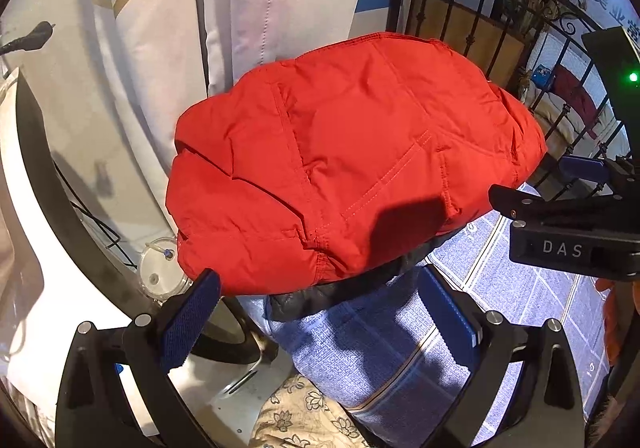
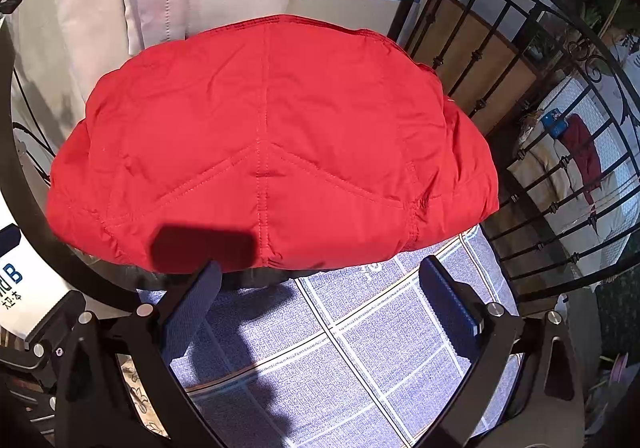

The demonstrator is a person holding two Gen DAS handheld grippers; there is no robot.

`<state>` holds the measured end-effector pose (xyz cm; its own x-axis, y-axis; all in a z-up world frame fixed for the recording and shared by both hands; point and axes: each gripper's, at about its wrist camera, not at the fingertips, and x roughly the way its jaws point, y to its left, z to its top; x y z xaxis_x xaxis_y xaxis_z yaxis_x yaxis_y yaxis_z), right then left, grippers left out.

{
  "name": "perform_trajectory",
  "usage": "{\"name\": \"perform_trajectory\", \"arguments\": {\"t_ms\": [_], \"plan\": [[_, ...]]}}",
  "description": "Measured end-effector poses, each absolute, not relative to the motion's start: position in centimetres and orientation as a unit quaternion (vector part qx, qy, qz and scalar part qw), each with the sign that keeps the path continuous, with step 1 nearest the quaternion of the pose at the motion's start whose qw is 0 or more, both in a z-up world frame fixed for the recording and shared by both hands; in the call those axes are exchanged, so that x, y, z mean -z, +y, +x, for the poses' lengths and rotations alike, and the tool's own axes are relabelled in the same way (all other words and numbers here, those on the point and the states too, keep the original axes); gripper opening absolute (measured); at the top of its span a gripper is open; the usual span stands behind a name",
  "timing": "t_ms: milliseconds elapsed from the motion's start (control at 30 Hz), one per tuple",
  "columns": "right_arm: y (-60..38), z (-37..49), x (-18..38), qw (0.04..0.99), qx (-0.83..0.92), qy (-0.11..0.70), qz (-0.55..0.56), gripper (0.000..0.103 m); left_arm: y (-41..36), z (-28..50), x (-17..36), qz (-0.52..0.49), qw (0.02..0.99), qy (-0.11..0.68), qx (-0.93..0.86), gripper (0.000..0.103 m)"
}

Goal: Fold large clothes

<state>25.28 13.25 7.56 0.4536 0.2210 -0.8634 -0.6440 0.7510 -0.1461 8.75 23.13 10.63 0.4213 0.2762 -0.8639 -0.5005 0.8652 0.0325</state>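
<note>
A red padded jacket point(image 1: 352, 159) lies folded in a compact bundle on a blue checked cloth point(image 1: 532, 288). A dark lining edge point(image 1: 340, 292) shows under its near side. My left gripper point(image 1: 320, 316) is open and empty, just short of the jacket's near left corner. The right gripper's body point(image 1: 568, 236) shows at the right edge of the left wrist view. In the right wrist view the jacket point(image 2: 272, 139) fills the middle. My right gripper point(image 2: 320, 300) is open and empty, just short of its near edge, over the cloth point(image 2: 360, 348).
A black iron railing point(image 2: 540, 151) stands close behind and to the right of the jacket. White curtains point(image 1: 248, 7) hang at the back. A clear round lid point(image 1: 160, 272) and a floral cloth point(image 1: 304, 416) lie at the left, off the blue cloth.
</note>
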Motion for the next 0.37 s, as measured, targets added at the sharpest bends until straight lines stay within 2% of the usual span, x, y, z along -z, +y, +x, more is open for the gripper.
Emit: {"name": "perform_trajectory", "arguments": {"t_ms": [367], "plan": [[13.20, 25.22, -7.56, 0.820, -0.264, 0.451, -0.235, 0.098, 23.44, 8.70, -10.51, -0.125, 0.833, 0.489, -0.227, 0.097]]}}
